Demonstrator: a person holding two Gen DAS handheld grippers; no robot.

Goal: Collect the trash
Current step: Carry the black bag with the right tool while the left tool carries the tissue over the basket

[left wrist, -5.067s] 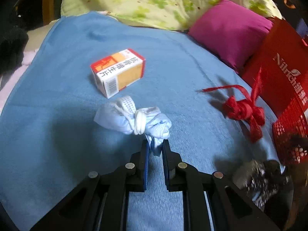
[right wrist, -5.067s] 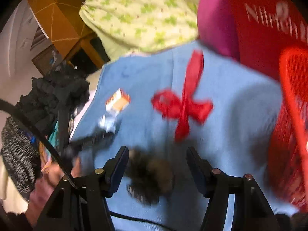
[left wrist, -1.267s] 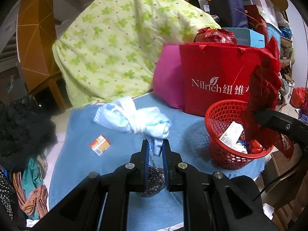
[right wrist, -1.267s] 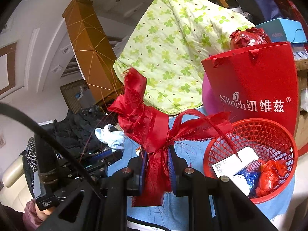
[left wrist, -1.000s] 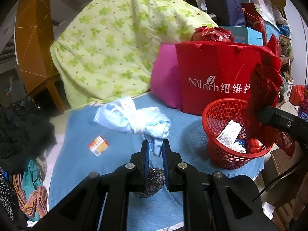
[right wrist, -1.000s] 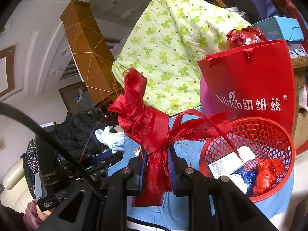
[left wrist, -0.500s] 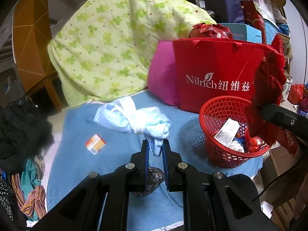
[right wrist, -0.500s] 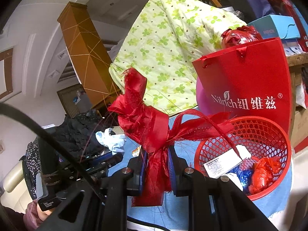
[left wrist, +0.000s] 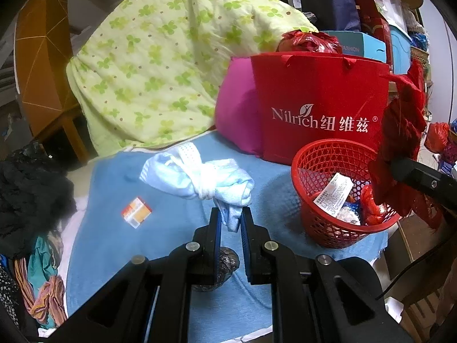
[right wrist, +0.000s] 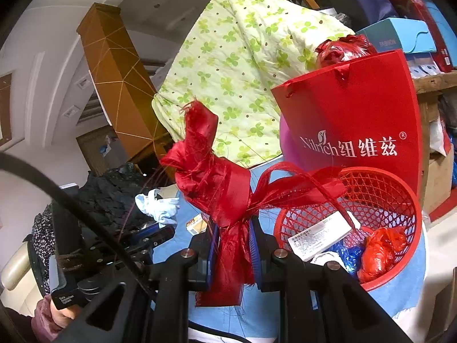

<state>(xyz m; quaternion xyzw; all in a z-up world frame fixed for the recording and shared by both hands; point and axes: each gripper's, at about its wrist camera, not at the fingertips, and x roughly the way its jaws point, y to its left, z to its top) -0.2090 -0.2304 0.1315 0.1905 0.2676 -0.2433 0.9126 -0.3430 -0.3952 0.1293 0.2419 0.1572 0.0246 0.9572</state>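
1. A blue blanket [left wrist: 120, 245] covered the surface; a green floral quilt [left wrist: 160, 65], one pink cushion [left wrist: 237, 117] and one red paper bag [left wrist: 322, 105] stood behind it.
2. One small carton [left wrist: 136, 211] lay on the blanket at left.
3. The left gripper [left wrist: 230, 219] was clamped on one knotted pale-blue cloth bundle [left wrist: 200, 178], held above the blanket.
4. The right gripper [right wrist: 234, 235] pinched one red ribbon bow [right wrist: 212, 183], just left of the one red basket [right wrist: 405, 260].
5. Only the right view showed an orange pillar [right wrist: 114, 80].
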